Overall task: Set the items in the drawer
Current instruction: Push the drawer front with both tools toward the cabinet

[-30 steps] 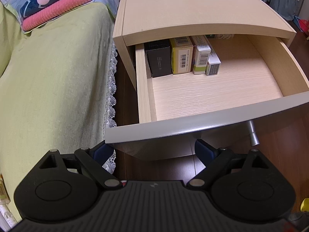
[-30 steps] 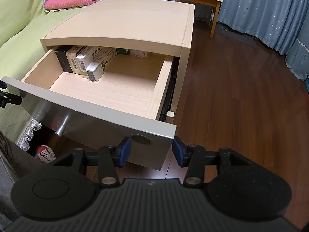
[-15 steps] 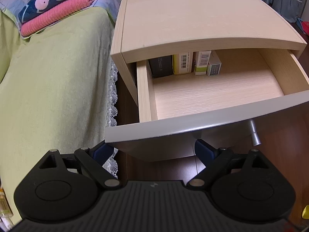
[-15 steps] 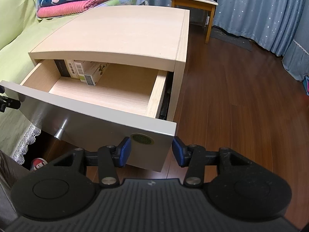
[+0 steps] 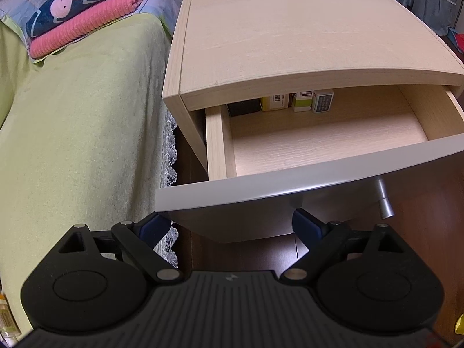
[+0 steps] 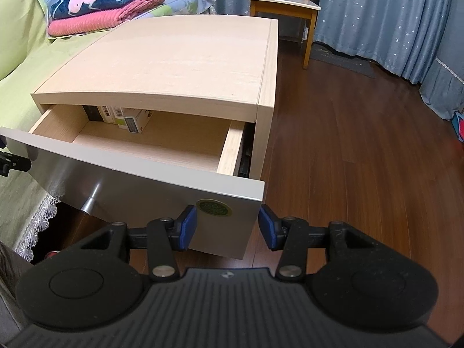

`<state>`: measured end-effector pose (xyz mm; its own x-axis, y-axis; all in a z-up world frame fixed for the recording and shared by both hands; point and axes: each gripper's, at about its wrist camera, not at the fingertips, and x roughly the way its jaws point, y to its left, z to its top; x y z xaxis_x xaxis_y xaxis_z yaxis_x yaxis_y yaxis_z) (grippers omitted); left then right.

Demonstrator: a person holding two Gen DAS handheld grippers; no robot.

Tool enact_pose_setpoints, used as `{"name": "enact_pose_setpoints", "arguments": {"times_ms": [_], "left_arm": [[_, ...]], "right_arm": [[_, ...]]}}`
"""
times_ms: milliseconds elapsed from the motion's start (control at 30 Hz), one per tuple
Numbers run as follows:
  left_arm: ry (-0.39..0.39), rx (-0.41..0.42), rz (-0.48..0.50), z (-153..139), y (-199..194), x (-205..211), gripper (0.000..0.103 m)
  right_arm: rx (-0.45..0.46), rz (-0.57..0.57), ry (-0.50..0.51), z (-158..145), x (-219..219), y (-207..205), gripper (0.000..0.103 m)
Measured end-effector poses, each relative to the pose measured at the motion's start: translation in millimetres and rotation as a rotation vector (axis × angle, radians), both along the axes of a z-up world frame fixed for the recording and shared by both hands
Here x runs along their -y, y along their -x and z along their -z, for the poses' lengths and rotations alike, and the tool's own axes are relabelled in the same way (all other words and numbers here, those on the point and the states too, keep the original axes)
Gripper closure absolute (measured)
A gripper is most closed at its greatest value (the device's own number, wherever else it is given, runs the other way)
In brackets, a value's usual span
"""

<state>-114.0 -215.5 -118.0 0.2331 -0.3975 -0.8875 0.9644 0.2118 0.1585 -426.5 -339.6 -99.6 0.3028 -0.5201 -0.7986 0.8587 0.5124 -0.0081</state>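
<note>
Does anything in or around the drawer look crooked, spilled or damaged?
Nothing stands out. The drawer is partly open and looks intact. The boxes stand in a tidy row at its back, and nothing is spilled. Both the left gripper and right gripper are open and empty.

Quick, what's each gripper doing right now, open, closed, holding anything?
Left gripper: open, holding nothing, at the drawer front.
Right gripper: open, holding nothing, fingers either side of the drawer front's right corner.

Both grippers are matte black with ribbed bodies, round discs, silver pivot screws and blue-padded fingers (image 6: 185, 227)
</note>
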Motion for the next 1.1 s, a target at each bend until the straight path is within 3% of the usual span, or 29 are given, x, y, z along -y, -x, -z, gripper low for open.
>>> {"name": "enact_pose_setpoints", "arguments": {"times_ms": [1100], "left_arm": [[-0.011,-0.017,-0.036,4.0,2.4,31.9,0.012]], "right_arm": [[0.021,0.029,0.021,4.7,45.3,-9.1,0.060]]}}
